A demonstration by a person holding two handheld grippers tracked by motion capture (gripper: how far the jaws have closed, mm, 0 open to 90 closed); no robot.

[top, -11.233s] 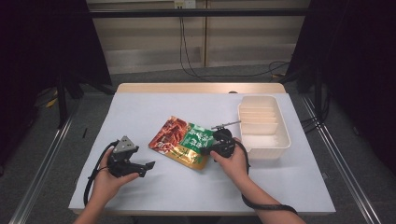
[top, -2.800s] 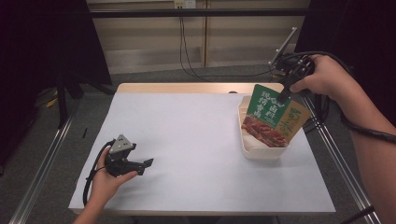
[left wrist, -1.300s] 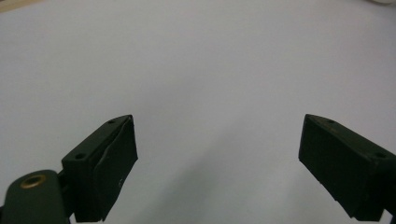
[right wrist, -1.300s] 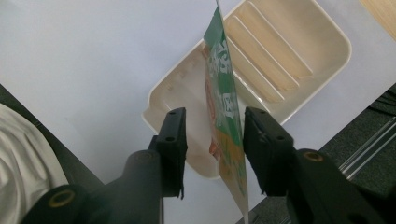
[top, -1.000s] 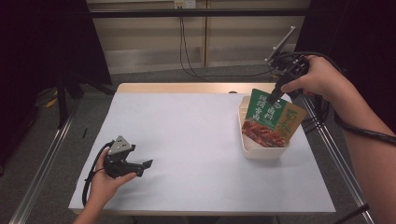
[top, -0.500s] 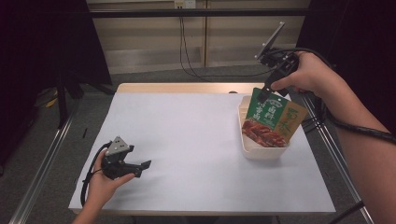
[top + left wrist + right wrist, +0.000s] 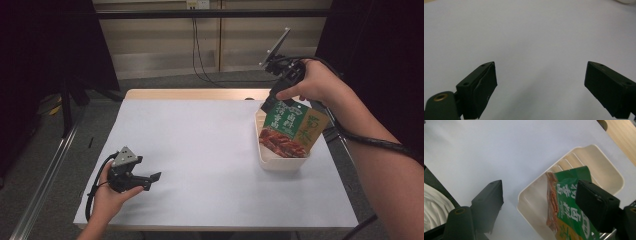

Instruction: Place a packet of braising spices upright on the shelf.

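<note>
While my left gripper (image 7: 153, 177) rests low on the white table (image 7: 200, 150) in the high view, my right gripper (image 7: 267, 106) hangs over the food pouch (image 7: 292, 130), which stands tilted in the cream tray (image 7: 280, 161).

Left gripper view: my jaws are spread over bare table.

Right gripper view: my jaws, just opening, stand wide, the pouch beside one pad, unpinched.

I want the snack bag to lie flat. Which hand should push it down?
Probably the right. The right gripper hangs open just above the green-and-red foil pouch, which stands tilted in the cream plastic tray. The left gripper rests open on the white table, far across from it.
</note>
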